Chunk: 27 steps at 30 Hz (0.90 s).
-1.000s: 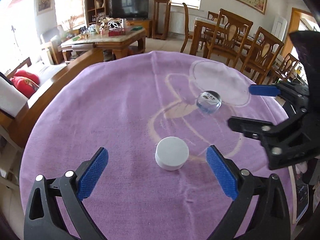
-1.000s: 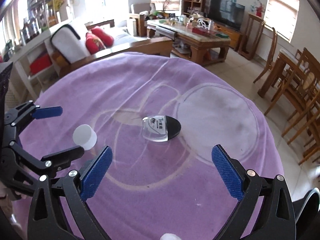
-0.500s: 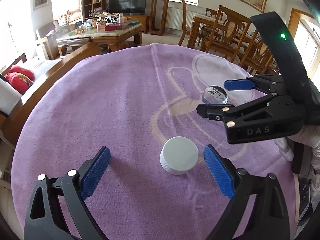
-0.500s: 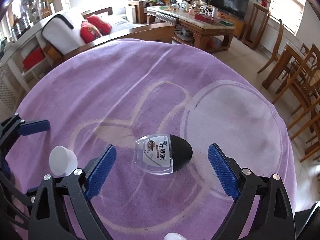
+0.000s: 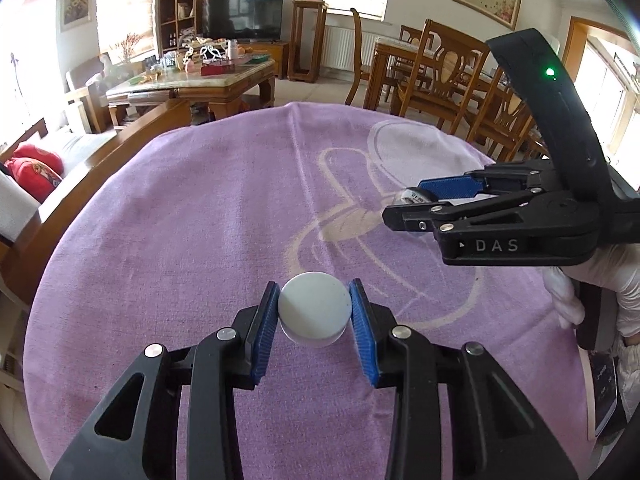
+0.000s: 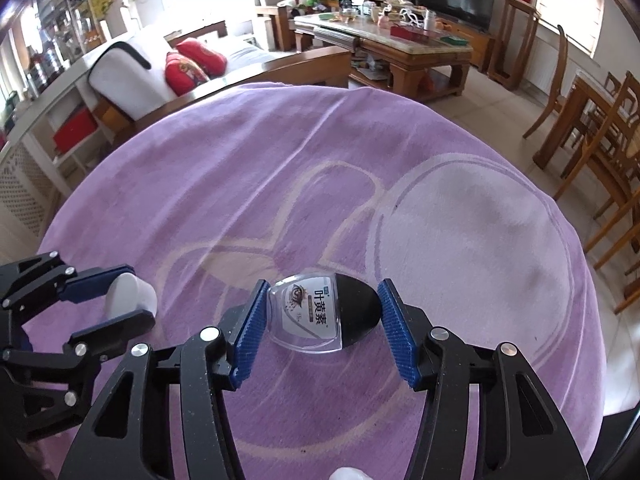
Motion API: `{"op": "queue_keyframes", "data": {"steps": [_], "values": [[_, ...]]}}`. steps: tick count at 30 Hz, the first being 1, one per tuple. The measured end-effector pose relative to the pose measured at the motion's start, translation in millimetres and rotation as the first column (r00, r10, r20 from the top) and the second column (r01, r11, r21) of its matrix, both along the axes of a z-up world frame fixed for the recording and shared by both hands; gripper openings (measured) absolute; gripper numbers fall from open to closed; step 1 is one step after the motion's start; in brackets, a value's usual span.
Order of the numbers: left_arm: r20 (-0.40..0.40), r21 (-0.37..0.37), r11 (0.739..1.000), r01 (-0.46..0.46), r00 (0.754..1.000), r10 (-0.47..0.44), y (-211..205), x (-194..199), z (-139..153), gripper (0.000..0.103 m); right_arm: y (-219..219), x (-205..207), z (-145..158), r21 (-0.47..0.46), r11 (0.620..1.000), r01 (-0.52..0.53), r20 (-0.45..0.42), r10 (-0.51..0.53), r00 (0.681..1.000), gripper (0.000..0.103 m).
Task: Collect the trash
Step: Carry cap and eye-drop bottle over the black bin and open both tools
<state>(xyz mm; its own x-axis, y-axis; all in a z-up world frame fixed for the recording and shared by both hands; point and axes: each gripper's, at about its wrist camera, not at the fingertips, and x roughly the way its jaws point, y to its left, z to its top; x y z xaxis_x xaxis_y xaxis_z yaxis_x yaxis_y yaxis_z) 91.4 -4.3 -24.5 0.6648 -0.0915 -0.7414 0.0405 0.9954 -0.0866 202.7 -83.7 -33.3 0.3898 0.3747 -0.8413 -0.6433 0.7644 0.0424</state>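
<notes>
On purple cloth, left gripper closing on white cap.

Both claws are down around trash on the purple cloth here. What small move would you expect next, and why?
Probably finish both squeezes before lifting. The left claw is closing with its blue pads against the white cap. The right claw is closing around the clear and black container, but its right pad looks just short. Both items sit on the purple cloth, so lifting now might drop the container.
</notes>
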Motion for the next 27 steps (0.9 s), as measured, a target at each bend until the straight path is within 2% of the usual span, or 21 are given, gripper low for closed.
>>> {"op": "queue_keyframes", "data": {"steps": [8, 15, 19, 22, 27], "values": [[0.072, -0.018, 0.999, 0.037, 0.997, -0.036, -20.7, -8.1, 23.4, 0.035, -42.3, -30.2, 46.1, 0.165, 0.986, 0.033, 0.068, -0.045, 0.997, 0.055], [0.137, 0.008, 0.995, 0.102, 0.985, -0.102, -65.0, -11.9, 53.0, 0.035, -121.7, -65.2, 90.6, 0.343, 0.932, 0.118, 0.12, -0.168, 0.978, 0.055], [0.184, 0.02, 0.986, 0.164, 0.969, -0.165, -107.5, -13.0, 70.2, 0.035, -187.2, -87.2, 108.1, 0.432, 0.883, 0.186, 0.147, -0.273, 0.951, 0.055], [0.211, 0.028, 0.976, 0.214, 0.953, -0.216, -141.8, -12.8, 80.0, 0.035, -242.1, -104.7, 116.0, 0.477, 0.844, 0.246, 0.166, -0.361, 0.918, 0.055], [0.24, 0.036, 0.945, 0.325, 0.915, -0.324, -214.0, -11.9, 90.1, 0.035, -330.5, -135.5, 117.3, 0.531, 0.778, 0.335, 0.167, -0.484, 0.859, 0.055]]}}
